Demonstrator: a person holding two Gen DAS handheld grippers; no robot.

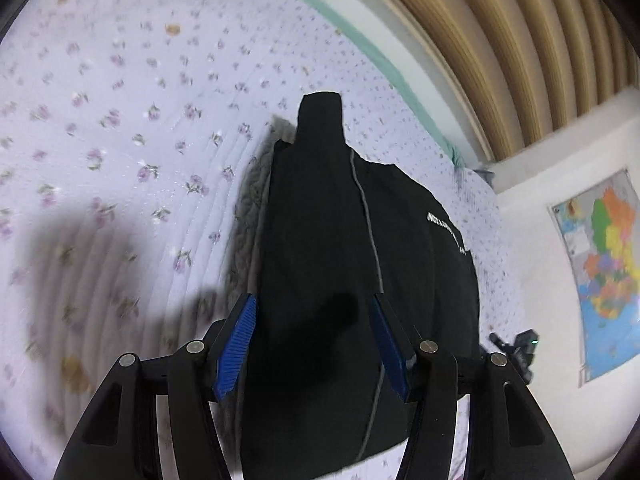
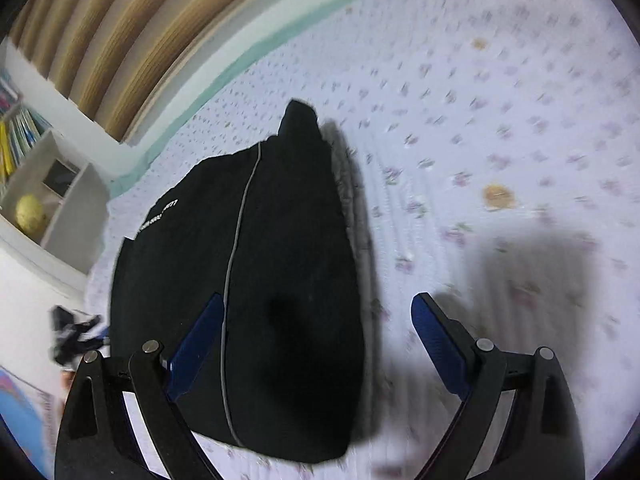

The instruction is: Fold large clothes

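The garment (image 1: 320, 264) is black, with a thin grey seam line running along its length and a short strip of white lettering near one edge; the letters are too small and blurred to read. It is folded into a compact, thick bundle, broad at the near end and narrowing to a small blunt tip at the far end. It lies flat on the bed (image 1: 120, 120), casting a dark shadow along one long side. In the right wrist view the garment (image 2: 248, 280) shows the same tapered shape, the lettering on its left side and the grey line down its middle.
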